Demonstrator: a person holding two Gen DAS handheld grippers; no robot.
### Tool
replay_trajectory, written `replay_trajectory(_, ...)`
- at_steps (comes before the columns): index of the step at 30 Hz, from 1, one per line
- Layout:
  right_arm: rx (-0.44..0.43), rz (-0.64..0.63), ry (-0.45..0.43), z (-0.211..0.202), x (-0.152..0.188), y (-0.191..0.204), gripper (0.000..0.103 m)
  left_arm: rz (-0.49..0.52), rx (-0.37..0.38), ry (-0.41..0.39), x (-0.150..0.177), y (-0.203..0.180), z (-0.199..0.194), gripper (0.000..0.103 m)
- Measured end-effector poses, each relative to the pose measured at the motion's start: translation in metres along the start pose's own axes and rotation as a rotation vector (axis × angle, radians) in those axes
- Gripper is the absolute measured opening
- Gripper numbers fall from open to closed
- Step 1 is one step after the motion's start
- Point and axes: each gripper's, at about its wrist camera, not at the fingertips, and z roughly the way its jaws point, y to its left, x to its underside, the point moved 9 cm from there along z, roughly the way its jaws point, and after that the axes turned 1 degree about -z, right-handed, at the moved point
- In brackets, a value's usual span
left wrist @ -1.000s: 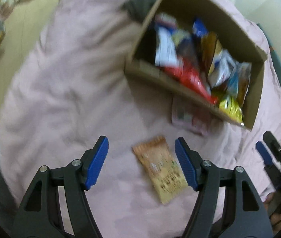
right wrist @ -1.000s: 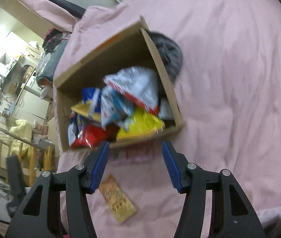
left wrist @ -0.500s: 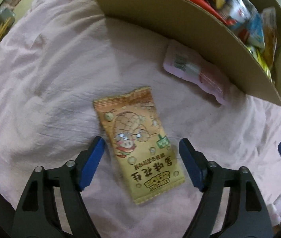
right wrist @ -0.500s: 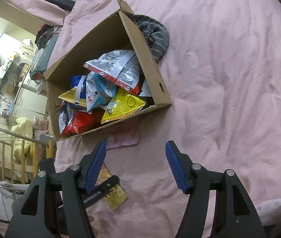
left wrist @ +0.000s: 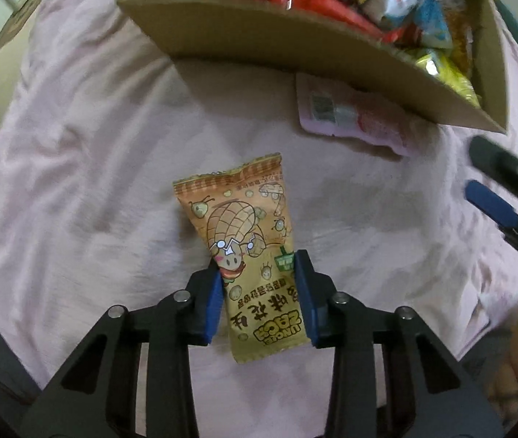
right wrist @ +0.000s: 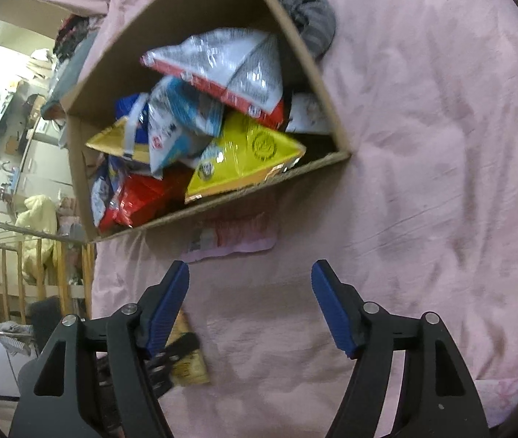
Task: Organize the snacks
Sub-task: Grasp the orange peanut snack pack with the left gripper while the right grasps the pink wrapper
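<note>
Two grippers: both seen over a pink bedsheet (left wrist: 87, 168), each w/ blue pads.
Left gripper (left wrist: 259, 292): pointed down at the sheet; jaws have just been closing; pads are pressed on both long edges of the orange peanut snack pack (left wrist: 248, 244), i.e. clamped on it.
Orange peanut snack pack: lies flat on the sheet, near the box but apart from it; lower half is between the left pads, upper half sticks out twd. the box.
Right gripper (right wrist: 250, 292): jaws have just been opening and stand wide apart, nothing betw. them; held above bare sheet, just short of the pink packet.
Pink packet (right wrist: 237, 237): flat on the sheet, touching or partly tucked under the box's near wall.
Cardboard box (right wrist: 222, 208): open-topped, filled w/ assorted snack bags (yellow, red, white, blue).
Grey striped cloth (right wrist: 310, 11): beside the box's far side.
</note>
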Motion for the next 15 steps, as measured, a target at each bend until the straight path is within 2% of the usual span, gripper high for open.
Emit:
replay_trajectory(3,-0.036,0.006,0.018,0.011,-0.001,0.005,0.072,0.071,0.007,-0.021,-0.004,-0.001,-0.022,0.032)
replay_trajectory(7,-0.027,0.028,0.032,0.026,-0.009,0.002,0.071,0.148,-0.001,-0.097,-0.016,0.001,-0.054,0.032)
replay_trajectory(11,0.003,0.04,0.039,0.037,-0.012,-0.004,0.054,0.191,-0.034,-0.178,-0.025,0.01,-0.067,0.032)
replay_trajectory(13,0.015,0.059,0.029,0.039,-0.013,-0.006,0.051,0.182,-0.018,-0.171,-0.023,0.021,-0.07,0.032)
replay_trajectory(15,0.029,0.08,0.019,0.042,-0.017,-0.008,0.051,0.132,0.033,-0.147,-0.016,0.034,-0.067,0.032)
